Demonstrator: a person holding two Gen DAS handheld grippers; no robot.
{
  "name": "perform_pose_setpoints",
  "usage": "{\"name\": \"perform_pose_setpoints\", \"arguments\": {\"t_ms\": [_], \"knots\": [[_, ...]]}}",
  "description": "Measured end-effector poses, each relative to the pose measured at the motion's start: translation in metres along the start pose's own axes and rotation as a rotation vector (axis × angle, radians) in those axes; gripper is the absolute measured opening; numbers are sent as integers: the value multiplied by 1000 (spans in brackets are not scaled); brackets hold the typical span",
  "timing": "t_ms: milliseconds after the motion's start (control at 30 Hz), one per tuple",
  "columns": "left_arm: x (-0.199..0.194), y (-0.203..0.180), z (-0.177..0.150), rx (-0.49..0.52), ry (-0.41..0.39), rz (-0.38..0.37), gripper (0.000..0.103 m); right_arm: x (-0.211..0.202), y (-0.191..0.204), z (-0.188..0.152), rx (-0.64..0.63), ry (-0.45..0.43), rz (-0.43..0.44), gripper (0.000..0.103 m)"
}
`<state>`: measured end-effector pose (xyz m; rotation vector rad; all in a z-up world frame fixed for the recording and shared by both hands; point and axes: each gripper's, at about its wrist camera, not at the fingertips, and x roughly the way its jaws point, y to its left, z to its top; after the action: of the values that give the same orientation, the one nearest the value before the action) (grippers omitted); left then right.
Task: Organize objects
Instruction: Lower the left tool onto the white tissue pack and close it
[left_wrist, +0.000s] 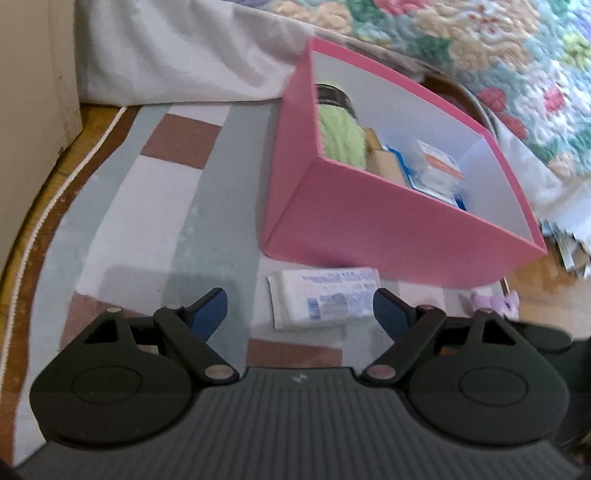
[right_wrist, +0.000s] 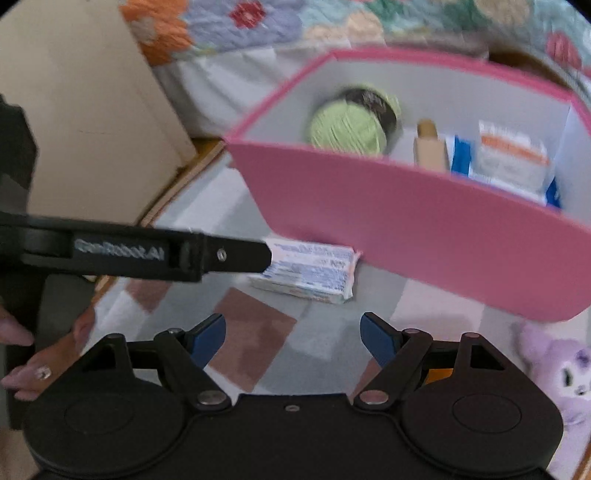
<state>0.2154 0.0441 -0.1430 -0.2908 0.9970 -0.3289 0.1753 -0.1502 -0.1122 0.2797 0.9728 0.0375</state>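
A pink box (left_wrist: 369, 218) (right_wrist: 424, 236) stands on a patchwork rug. Inside it lie a green yarn ball (left_wrist: 341, 138) (right_wrist: 347, 131), a tan bottle (left_wrist: 384, 158) (right_wrist: 428, 147) and white packets (left_wrist: 439, 170) (right_wrist: 509, 158). A white tissue pack (left_wrist: 325, 297) (right_wrist: 314, 269) lies on the rug in front of the box. My left gripper (left_wrist: 301, 314) is open just above the pack, which sits between its blue fingertips without contact. In the right wrist view one left finger (right_wrist: 236, 254) reaches the pack's edge. My right gripper (right_wrist: 293, 338) hangs open over the rug, empty. A purple plush toy (right_wrist: 557, 373) (left_wrist: 495, 301) lies to the right.
A bed with a white sheet (left_wrist: 177, 51) and a flowered quilt (left_wrist: 498, 55) runs behind the box. A beige cabinet (right_wrist: 85, 110) stands at the left. Wooden floor (left_wrist: 22, 236) borders the rug. A person's fingers (right_wrist: 26, 369) hold the left gripper. Papers (left_wrist: 569, 243) lie at the far right.
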Motion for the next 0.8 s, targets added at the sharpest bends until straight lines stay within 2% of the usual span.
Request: {"name": "perform_pose_setpoints", "arguments": {"t_ms": [67,133,233,333,433,467,500,633,800], "knots": [[8,4,-4,-33,-3,42,85,13,-1,0,7,12,-20,84],[16,9,-7,-38,23,31,85,19,0,0,-8,-10,-41,84],[16,1,-13,46,-12,52,85,25,-1,1,-21,-56,-69,83],[18,-1,-15,70,-24,1,81,31,-2,3,-30,-84,-74,83],[19,-3,-19,87,-36,-20,65,39,3,2,-87,-91,-74,83],[20,-3,-18,95,-31,-34,54,40,5,1,-108,-95,-72,83],[19,-2,-18,90,-23,-59,49,42,8,1,-125,-98,-66,83],[19,7,-17,1,17,-132,46,38,17,-4,-168,-110,-68,85],[21,8,-17,-50,79,-166,46,23,11,-12,-96,-100,-43,85]]}}
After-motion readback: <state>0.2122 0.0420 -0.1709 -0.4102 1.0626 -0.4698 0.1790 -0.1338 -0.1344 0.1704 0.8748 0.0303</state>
